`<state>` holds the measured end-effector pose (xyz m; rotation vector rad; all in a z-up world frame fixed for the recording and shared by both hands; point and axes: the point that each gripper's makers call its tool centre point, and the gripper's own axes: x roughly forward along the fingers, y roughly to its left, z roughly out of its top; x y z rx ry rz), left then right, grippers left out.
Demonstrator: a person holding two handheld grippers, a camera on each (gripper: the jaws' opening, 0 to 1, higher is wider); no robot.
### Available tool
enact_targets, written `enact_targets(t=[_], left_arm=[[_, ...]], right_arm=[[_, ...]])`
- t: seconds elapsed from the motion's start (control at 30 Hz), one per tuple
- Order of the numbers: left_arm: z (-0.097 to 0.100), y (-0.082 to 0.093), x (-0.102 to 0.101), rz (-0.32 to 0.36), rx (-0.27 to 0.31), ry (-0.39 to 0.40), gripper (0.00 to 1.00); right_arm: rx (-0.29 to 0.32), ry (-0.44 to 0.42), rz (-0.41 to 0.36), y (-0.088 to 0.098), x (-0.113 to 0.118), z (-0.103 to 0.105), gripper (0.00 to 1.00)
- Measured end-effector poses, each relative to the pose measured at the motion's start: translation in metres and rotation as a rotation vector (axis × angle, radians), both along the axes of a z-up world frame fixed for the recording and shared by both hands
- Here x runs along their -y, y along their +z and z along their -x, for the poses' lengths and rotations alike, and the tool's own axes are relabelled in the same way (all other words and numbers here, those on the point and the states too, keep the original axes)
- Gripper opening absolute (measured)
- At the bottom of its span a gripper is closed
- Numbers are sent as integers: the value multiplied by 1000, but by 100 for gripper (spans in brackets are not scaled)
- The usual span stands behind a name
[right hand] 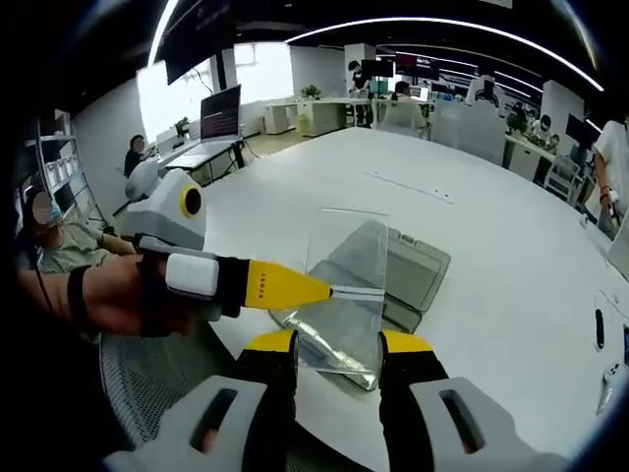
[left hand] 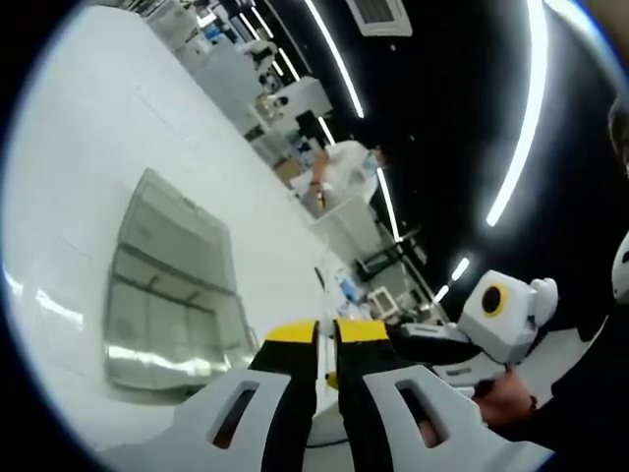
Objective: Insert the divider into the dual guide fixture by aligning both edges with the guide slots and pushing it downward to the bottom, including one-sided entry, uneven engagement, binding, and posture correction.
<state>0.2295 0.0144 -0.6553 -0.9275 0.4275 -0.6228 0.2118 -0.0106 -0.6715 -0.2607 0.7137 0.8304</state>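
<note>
In the right gripper view, the left gripper (right hand: 319, 289) reaches in from the left side, a person's hand (right hand: 113, 295) wrapped around its body. Its yellow-tipped fingers (right hand: 285, 285) are pinched closed on the near vertical edge of the divider (right hand: 346, 285), a clear, thin sheet held upright above the worktop (right hand: 491, 285). Small lettering runs along the yellow finger, but it is too small to read.

Further right, beyond and partly behind the sheet, the dual guide fixture (right hand: 413, 265) lies as a grey, translucent tray on the worktop; the divider looks to be above it and not yet seated, likely kept upright so both edges can be lined up with the slots.

The right gripper (right hand: 339, 346) has its fingers spread apart on either side of the divider's lower edge, holding nothing, probably ready to steady the free side.

In the left gripper view, the fixture (left hand: 172, 285) sits on the white worktop (left hand: 88, 147), and the left gripper (left hand: 325, 339) shows its fingers nearly together.
</note>
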Motion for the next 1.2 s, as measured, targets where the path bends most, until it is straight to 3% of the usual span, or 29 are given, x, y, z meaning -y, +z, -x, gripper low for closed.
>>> enact_targets(t=[0.17, 0.3, 1.2], left_arm=[[-2, 0, -3, -6, 9, 10, 3], [-2, 2, -4, -11, 20, 2, 3], [4, -3, -10, -53, 28, -31, 2]], right_arm=[[-42, 11, -35, -3, -4, 5, 29], [-16, 17, -31, -1, -4, 4, 29], [-49, 54, -82, 0, -2, 5, 29]])
